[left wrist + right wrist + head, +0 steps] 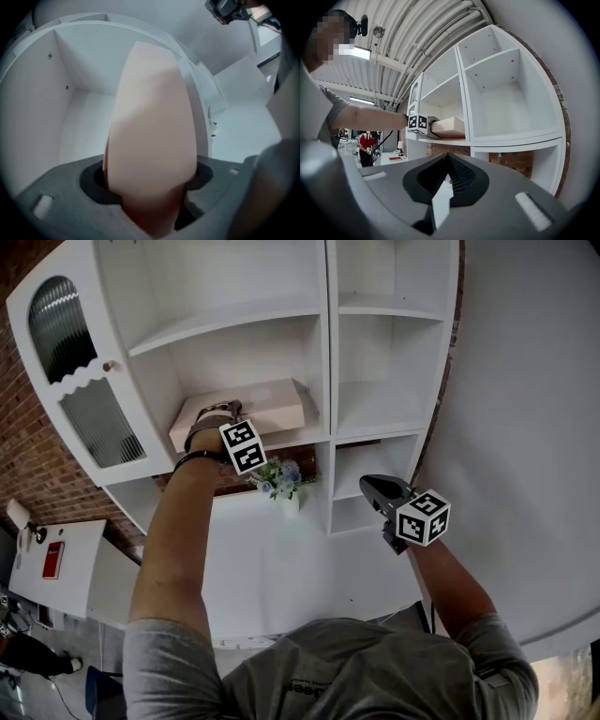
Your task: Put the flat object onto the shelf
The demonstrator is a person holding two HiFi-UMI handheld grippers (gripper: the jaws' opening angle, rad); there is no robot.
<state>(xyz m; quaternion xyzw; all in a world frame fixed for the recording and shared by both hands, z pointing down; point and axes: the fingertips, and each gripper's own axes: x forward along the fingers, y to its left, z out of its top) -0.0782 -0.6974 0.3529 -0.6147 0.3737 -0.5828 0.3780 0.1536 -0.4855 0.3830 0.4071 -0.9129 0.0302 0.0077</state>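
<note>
Right gripper (pixel 447 158) idles low, jaws together, nothing in them. Left gripper (pixel 214 420) is at the shelf (pixel 79 131), jaws apart around the near end of the flat box (pixel 267 404), which lies on that board. A dark gap down one side suggests the pads are off it. Best move, I judge: draw straight back, level, without dragging the box. Its underside and far end are hidden, so full seating is unconfirmed.
</note>
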